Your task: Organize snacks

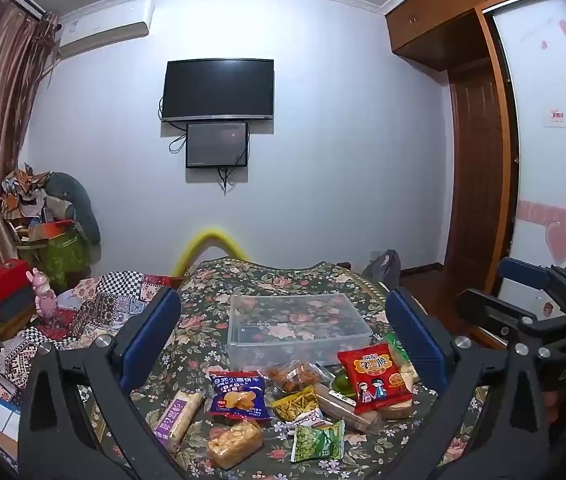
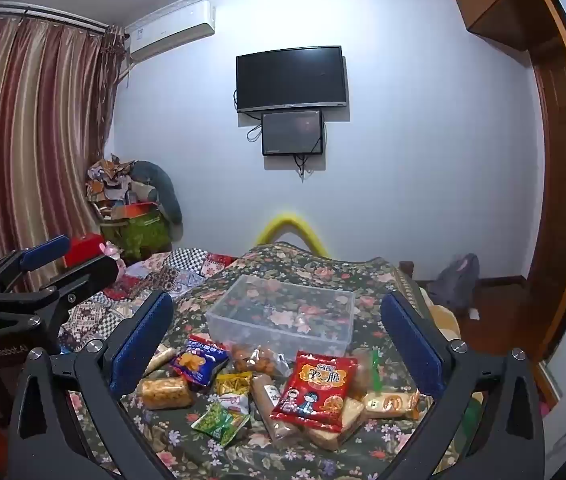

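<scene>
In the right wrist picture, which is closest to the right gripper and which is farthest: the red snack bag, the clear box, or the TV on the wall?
Counting outward from the right gripper:
1. The red snack bag, lying on the bedspread between the fingers.
2. The clear box, just beyond the snack pile, in the middle of the bed.
3. The TV, high on the far wall.

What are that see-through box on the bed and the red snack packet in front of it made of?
The see-through rectangular box looks like thin, clear, rigid plastic with a glossy finish: the floral bedspread shows through its walls and floor. The red snack packet with cartoon children seems to be shiny printed plastic film, judging by its crimped edges and glare; the exact film can't be told.
</scene>
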